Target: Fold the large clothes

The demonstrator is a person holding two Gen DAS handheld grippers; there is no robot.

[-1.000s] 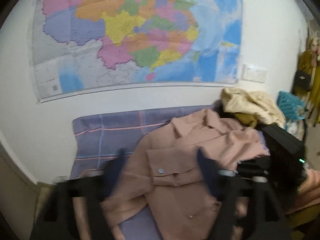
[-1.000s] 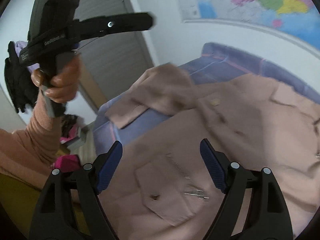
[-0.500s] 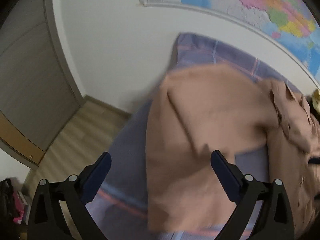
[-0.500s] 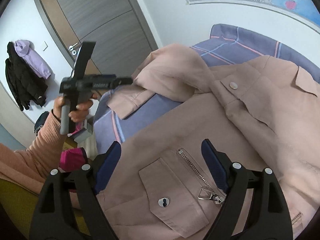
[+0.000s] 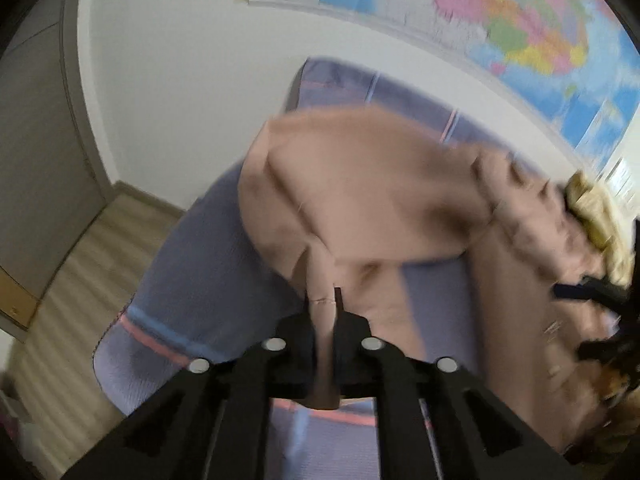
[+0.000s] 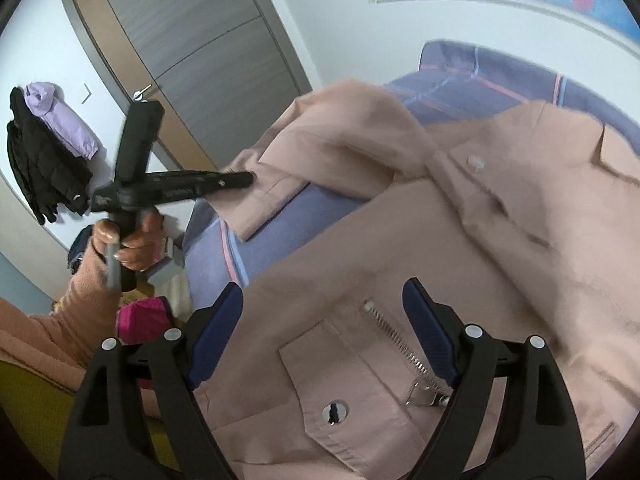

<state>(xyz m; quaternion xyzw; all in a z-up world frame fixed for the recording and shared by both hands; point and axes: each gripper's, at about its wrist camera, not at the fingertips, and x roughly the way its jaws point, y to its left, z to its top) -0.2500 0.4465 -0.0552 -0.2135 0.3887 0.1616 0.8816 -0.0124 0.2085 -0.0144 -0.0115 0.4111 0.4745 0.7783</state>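
A large dusty-pink jacket point(image 6: 500, 248) lies spread on a blue-purple plaid cover point(image 6: 276, 240). My left gripper point(image 5: 325, 304) is shut on the cuff end of the jacket's sleeve point(image 5: 360, 200); the right wrist view shows it point(image 6: 244, 179) pinching the cuff point(image 6: 260, 204). My right gripper point(image 6: 322, 316) is open and empty, just above the jacket's lower front by a zip pocket point(image 6: 400, 348) and a flap pocket point(image 6: 336, 396).
A wall map point(image 5: 500, 20) hangs behind the bed. A grey door point(image 6: 192, 52) and hanging coats point(image 6: 44, 152) are at the left. Yellow clothes point(image 5: 596, 216) are piled at the jacket's far end. Wood floor point(image 5: 60, 300) lies beside the bed.
My left gripper has swung down to the sleeve and shut on its cuff; it was open half a second ago. My right gripper stays open over the jacket front.
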